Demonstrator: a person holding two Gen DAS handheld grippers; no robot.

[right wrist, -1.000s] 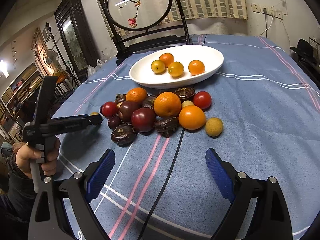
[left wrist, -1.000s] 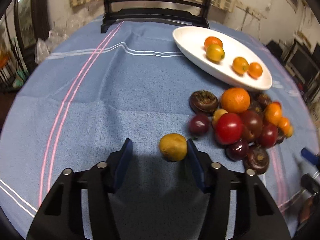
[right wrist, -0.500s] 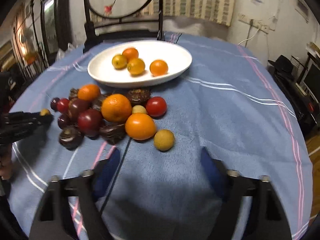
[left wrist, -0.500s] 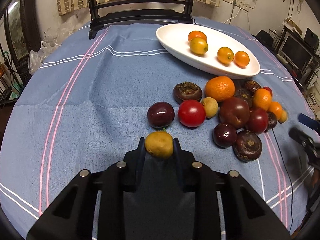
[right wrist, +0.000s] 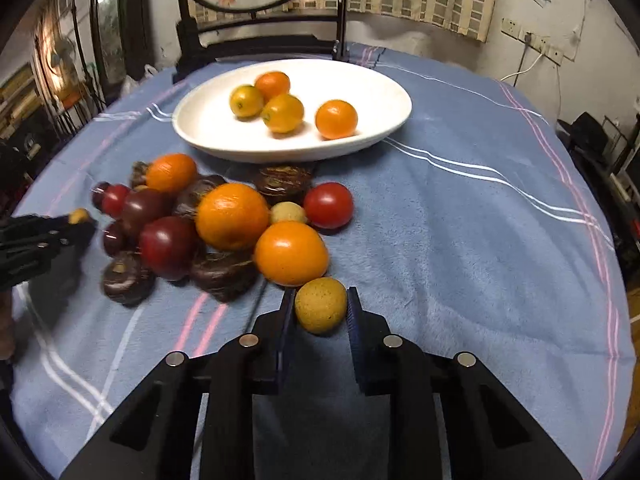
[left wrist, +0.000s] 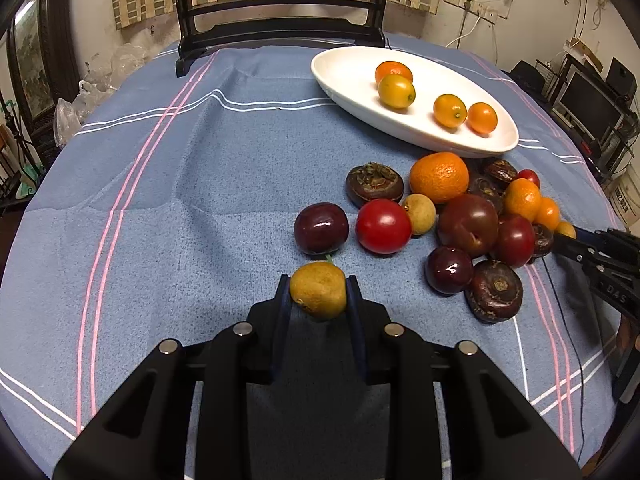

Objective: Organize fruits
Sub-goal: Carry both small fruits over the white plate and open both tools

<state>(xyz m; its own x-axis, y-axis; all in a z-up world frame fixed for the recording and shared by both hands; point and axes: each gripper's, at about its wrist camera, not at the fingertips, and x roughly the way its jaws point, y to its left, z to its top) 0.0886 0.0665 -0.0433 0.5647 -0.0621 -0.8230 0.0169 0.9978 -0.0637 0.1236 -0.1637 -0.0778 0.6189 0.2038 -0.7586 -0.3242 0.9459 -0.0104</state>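
My left gripper (left wrist: 318,294) is shut on a tan longan (left wrist: 318,295), held just above the blue cloth in front of a dark plum (left wrist: 321,228). My right gripper (right wrist: 320,308) is shut on another tan longan (right wrist: 320,305) at the near edge of the fruit pile, beside an orange (right wrist: 291,253). A white oval dish (left wrist: 352,76) at the back holds several small orange kumquats (left wrist: 396,90); it also shows in the right wrist view (right wrist: 376,92). The left gripper shows at the left edge of the right wrist view (right wrist: 80,218).
The pile between the grippers holds a red tomato (left wrist: 383,226), a large orange (left wrist: 439,176), dark plums and brown water chestnuts (left wrist: 374,183). A black cable (left wrist: 560,312) lies on the cloth. A dark wooden chair (left wrist: 280,28) stands behind the table.
Both grippers have closed: the left on its longan, then lifted it slightly; the right moved forward to the other longan and shut around it.
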